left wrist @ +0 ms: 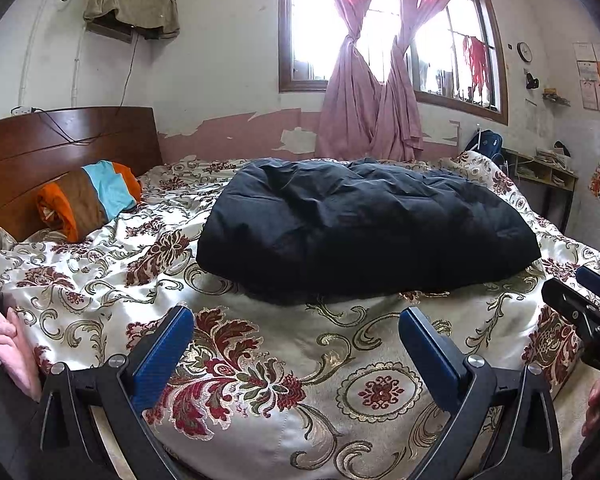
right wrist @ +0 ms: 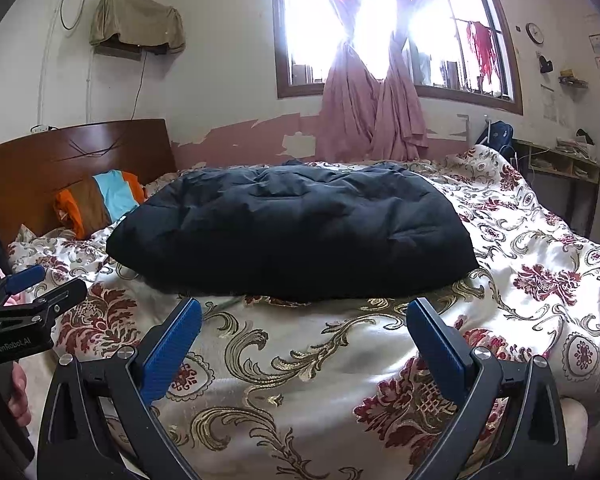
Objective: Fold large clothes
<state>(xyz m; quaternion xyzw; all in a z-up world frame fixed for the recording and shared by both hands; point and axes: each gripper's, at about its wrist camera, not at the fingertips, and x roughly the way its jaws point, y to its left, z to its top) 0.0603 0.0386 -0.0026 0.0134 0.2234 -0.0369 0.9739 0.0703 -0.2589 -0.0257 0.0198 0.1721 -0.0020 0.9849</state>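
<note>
Garment: puffy black quilted jacket (left wrist: 364, 228) (right wrist: 292, 232), lying as a rumpled, bundled mound in the middle of the bed.
Bed cover: glossy cream satin bedspread with red and gold floral scrolls (left wrist: 260, 380) (right wrist: 300, 380), wrinkled, under the jacket.
Left gripper (left wrist: 296, 344): blue-padded fingers spread wide apart, holding nothing, above the bedspread just short of the jacket's near edge.
Right gripper (right wrist: 304, 340): fingers likewise apart and empty, near the jacket's front edge.
Headboard side: orange, brown and light-blue striped pillow (left wrist: 92, 198) (right wrist: 100, 200) against the dark wooden headboard (left wrist: 60, 148).
Far wall: knotted pink curtains (left wrist: 368, 92) at the window.
</note>
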